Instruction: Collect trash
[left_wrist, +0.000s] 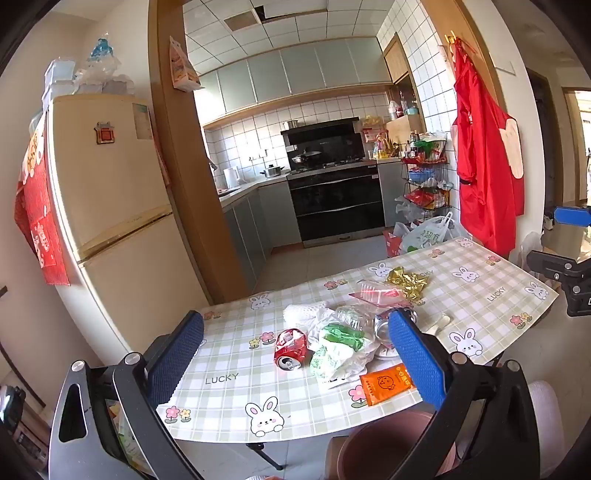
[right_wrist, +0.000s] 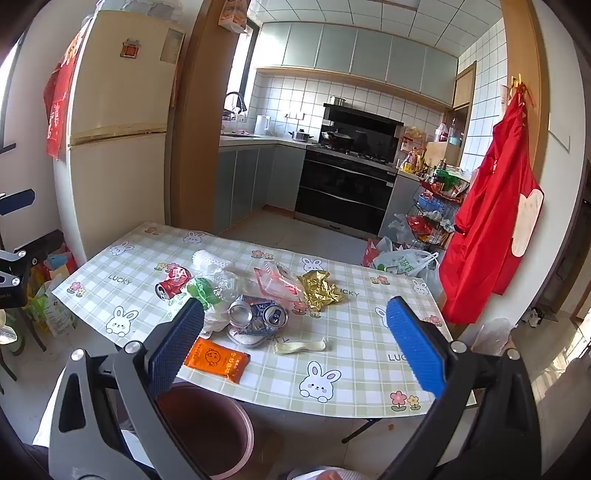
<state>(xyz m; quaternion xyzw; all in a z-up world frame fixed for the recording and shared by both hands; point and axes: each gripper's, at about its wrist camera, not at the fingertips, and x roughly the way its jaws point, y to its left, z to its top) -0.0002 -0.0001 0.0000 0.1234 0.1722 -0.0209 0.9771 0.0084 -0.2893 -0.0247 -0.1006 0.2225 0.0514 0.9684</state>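
Note:
Trash lies on the bunny-print table (left_wrist: 229, 402) (right_wrist: 362, 354): a crushed red can (left_wrist: 290, 349) (right_wrist: 173, 282), a crushed silver-blue can (right_wrist: 258, 314), an orange sachet (left_wrist: 384, 384) (right_wrist: 218, 360), gold foil (left_wrist: 406, 282) (right_wrist: 320, 290), a green-and-white plastic bag (left_wrist: 338, 345) (right_wrist: 207, 291), a clear pink wrapper (left_wrist: 376, 295) (right_wrist: 275, 278) and a plastic spoon (right_wrist: 301, 346). A brown bin (left_wrist: 384, 443) (right_wrist: 207, 424) stands below the table's near edge. My left gripper (left_wrist: 295, 358) and right gripper (right_wrist: 295, 341) are both open and empty, held above the near edge.
A fridge (left_wrist: 110, 206) stands to the left. Beyond the table are the kitchen, an oven (left_wrist: 336, 199) and a wire rack (left_wrist: 424, 184). A red apron (left_wrist: 484, 155) hangs on the right wall. Shopping bags (right_wrist: 402, 262) sit on the floor.

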